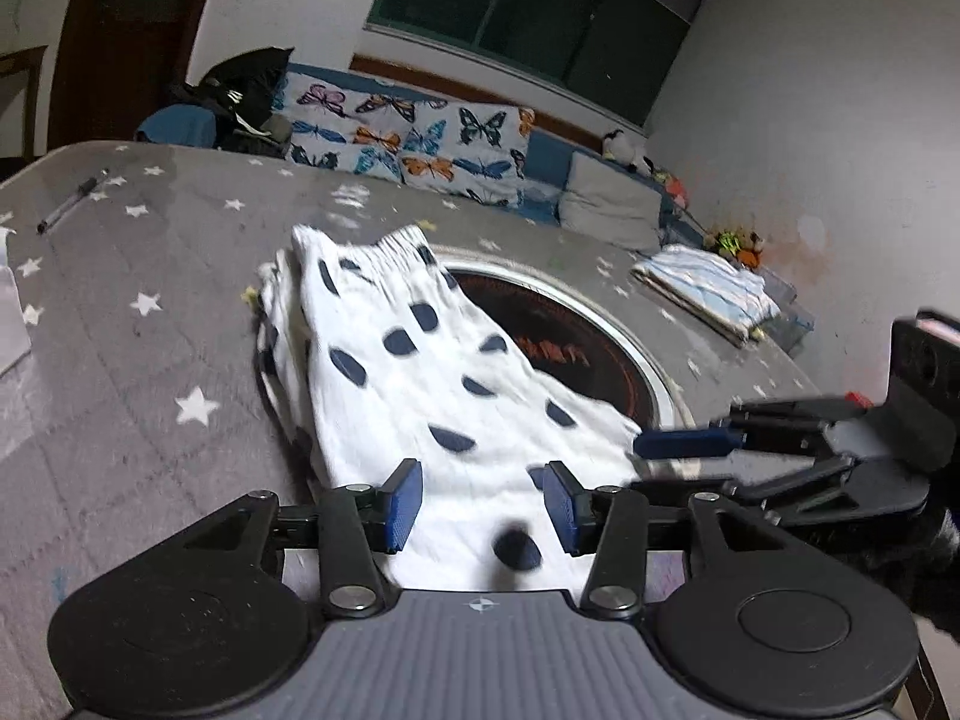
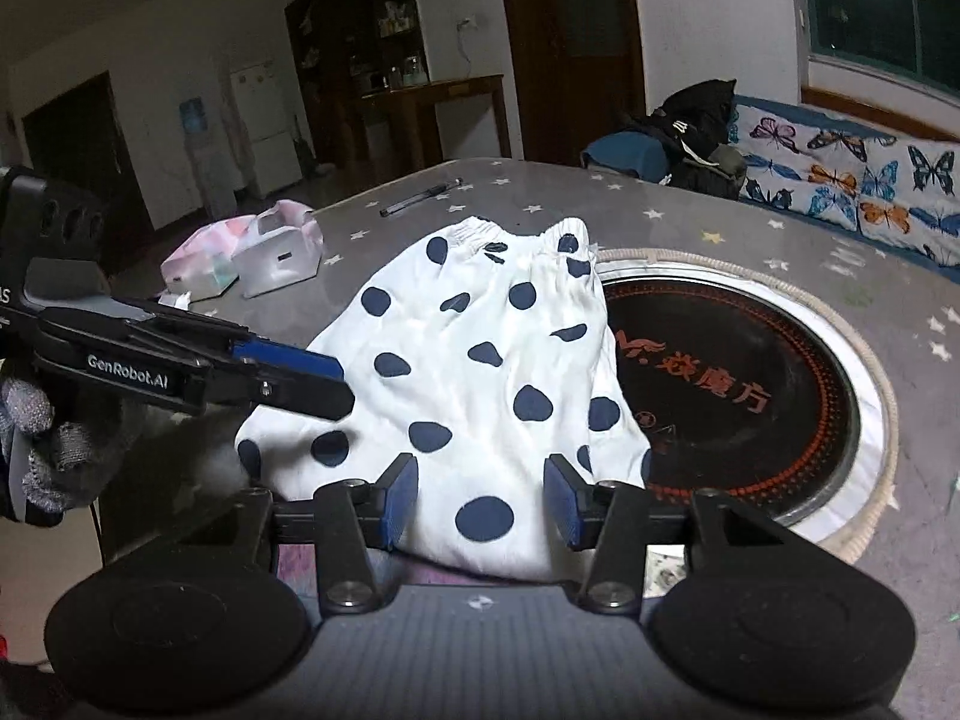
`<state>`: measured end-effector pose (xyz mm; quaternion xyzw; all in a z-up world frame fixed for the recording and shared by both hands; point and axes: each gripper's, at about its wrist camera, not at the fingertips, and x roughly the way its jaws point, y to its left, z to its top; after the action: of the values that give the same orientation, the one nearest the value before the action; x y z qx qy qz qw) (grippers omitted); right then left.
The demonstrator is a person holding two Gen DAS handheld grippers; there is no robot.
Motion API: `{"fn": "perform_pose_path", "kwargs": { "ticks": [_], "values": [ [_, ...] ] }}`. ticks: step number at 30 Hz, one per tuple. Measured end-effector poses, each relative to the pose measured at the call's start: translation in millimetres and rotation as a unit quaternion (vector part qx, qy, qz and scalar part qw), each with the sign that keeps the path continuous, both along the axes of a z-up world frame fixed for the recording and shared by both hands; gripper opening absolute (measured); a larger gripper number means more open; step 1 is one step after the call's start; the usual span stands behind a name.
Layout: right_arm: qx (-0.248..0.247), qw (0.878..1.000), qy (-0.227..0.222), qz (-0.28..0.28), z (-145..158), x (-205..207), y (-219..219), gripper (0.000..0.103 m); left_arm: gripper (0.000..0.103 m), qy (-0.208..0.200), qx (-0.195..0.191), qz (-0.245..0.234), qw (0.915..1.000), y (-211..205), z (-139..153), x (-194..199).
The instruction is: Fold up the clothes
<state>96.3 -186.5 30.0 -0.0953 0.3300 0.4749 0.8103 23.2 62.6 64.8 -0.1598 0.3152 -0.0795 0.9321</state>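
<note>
A white garment with navy dots (image 1: 420, 372) (image 2: 480, 348) lies flat on a grey star-patterned table (image 1: 150, 360) (image 2: 720, 222). Its elastic waistband is at the far end, and its right side overlaps a round black cooktop (image 1: 576, 336) (image 2: 732, 396). My left gripper (image 1: 480, 498) is open over the near hem, with cloth between its blue pads. My right gripper (image 2: 480, 495) is open over the same near edge. In each view the other tool comes in from the side: the right gripper (image 1: 672, 459) at the cloth's right corner, the left gripper (image 2: 324, 381) at its left corner.
A pen (image 1: 72, 204) (image 2: 423, 196) and a plastic bag of small boxes (image 2: 252, 258) lie at the table's far left. A folded striped pile (image 1: 708, 294) sits at the far right. Behind is a sofa with butterfly cushions (image 1: 408, 132). A gloved hand (image 2: 42, 438) holds the left tool.
</note>
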Motion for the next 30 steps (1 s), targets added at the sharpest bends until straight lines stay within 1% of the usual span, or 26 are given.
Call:
{"fn": "perform_pose_path", "kwargs": {
  "ticks": [4,6,8,10,15,18,23,30],
  "values": [
    [-0.007,1.0,0.018,-0.01,-11,5,0,0.049,0.048,0.014,-0.001,0.024,0.9996,12,-7,9],
    [-0.008,1.0,0.022,-0.013,-13,5,-2,0.049,0.048,0.023,-0.013,0.035,0.9991,19,-11,10],
    [-0.007,1.0,0.018,-0.012,-10,3,-3,0.049,0.048,0.02,-0.022,0.039,0.9988,22,-10,8],
    [-0.006,1.0,0.01,-0.009,-6,1,-3,0.052,0.048,0.016,-0.023,0.047,0.9985,24,-8,9],
    [-0.004,1.0,0.005,0.0,-4,-3,4,0.053,0.048,0.003,-0.022,0.061,0.9979,27,1,15],
    [-0.007,1.0,0.008,0.001,-7,-3,7,0.053,0.048,-0.011,-0.017,0.06,0.998,27,11,28],
    [-0.009,1.0,0.011,-0.003,-8,-4,7,0.053,0.048,-0.02,-0.014,0.061,0.9978,30,18,59],
    [-0.007,1.0,0.014,-0.003,-8,-3,6,0.053,0.048,-0.006,-0.013,0.081,0.9966,45,7,91]
  ]
}}
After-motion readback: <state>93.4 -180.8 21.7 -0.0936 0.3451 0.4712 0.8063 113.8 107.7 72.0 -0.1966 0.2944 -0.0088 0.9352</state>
